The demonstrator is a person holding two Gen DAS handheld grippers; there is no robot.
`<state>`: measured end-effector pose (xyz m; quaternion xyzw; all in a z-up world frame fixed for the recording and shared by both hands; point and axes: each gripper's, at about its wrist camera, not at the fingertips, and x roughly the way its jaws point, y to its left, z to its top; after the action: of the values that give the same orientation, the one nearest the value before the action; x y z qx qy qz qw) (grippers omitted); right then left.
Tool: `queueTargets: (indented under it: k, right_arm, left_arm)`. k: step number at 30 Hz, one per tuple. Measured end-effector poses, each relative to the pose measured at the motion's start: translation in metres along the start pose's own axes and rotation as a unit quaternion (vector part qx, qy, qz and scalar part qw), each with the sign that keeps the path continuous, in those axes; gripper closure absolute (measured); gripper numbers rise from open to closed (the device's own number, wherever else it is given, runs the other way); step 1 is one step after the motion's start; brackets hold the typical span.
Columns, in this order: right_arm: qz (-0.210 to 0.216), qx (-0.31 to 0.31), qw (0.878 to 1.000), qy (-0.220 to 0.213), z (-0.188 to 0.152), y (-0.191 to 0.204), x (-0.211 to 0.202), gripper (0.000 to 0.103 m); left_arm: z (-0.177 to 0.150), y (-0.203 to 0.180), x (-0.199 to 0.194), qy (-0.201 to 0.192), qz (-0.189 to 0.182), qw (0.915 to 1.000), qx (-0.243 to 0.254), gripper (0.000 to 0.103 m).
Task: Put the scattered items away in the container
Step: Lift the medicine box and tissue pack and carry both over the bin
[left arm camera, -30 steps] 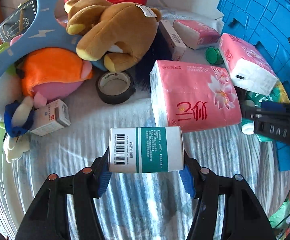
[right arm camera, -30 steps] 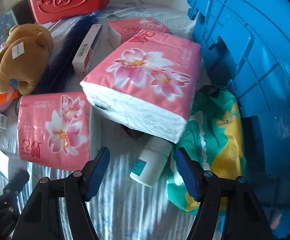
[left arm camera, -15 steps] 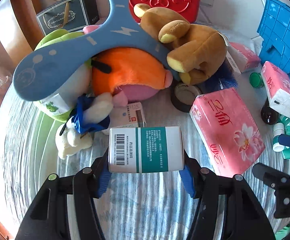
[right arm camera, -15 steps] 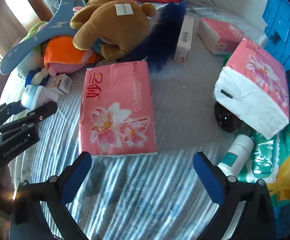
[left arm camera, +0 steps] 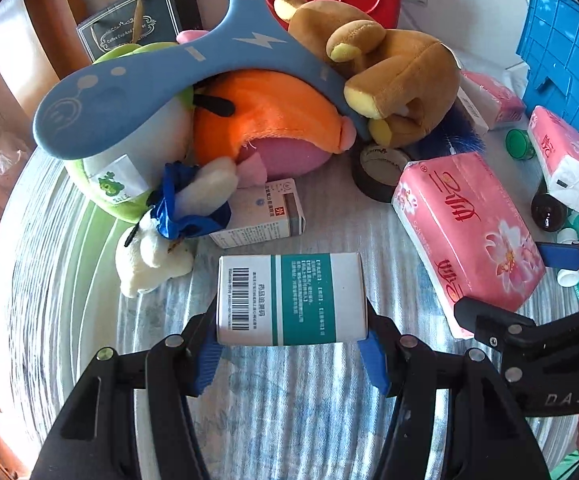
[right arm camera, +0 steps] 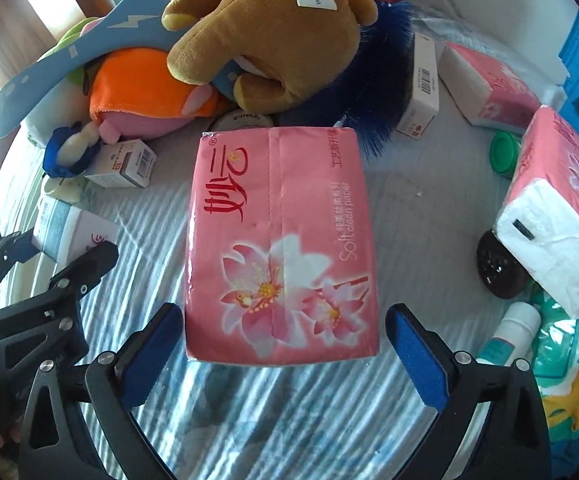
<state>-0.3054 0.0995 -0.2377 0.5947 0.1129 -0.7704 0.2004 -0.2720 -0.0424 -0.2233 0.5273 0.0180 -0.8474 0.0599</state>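
Fingers of my right gripper (right arm camera: pixel 279 354) have just spread wide and now straddle the pink tissue pack (right arm camera: pixel 279 236) — not touching, so it's next. Left gripper (left arm camera: pixel 291 346) stays clamped on the medicine box (left arm camera: pixel 291 300), beside that pack.

Left tongs (left arm camera: pixel 291 350) angled steeply down, blue pads clamped on a box. Right tongs (right arm camera: pixel 283 346) pointed down, jaws just opened wide, pads clear of the pack between them.
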Motion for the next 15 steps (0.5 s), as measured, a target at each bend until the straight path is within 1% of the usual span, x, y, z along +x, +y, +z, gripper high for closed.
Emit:
queueTargets:
  k: [1,2,3,8,15]
  right_arm:
    - [-0.001,0.002,1.000,-0.001,0.000,0.000,0.001,0.001]
    - [-0.001,0.005,1.000,-0.001,0.000,0.000,0.000,0.004]
    - [-0.002,0.008,1.000,-0.002,-0.002,0.000,-0.001,0.011]
    - [-0.003,0.009,1.000,-0.019,-0.015,0.004,-0.024,0.012]
    - [-0.005,0.009,0.998,-0.064,-0.036,0.005,-0.072,0.013]
  left_arm:
    - [-0.001,0.001,-0.001,-0.001,-0.002,1.0000,-0.002,0.045]
    - [-0.001,0.001,-0.004,-0.003,-0.002,1.0000,-0.001,0.045]
    - [-0.002,0.000,-0.006,-0.007,-0.001,1.0000,0.001,0.045]
    - [-0.006,-0.002,-0.025,-0.027,-0.005,0.9996,0.005,0.045]
    - [-0.007,-0.010,-0.066,-0.062,-0.005,0.9980,0.006,0.045]
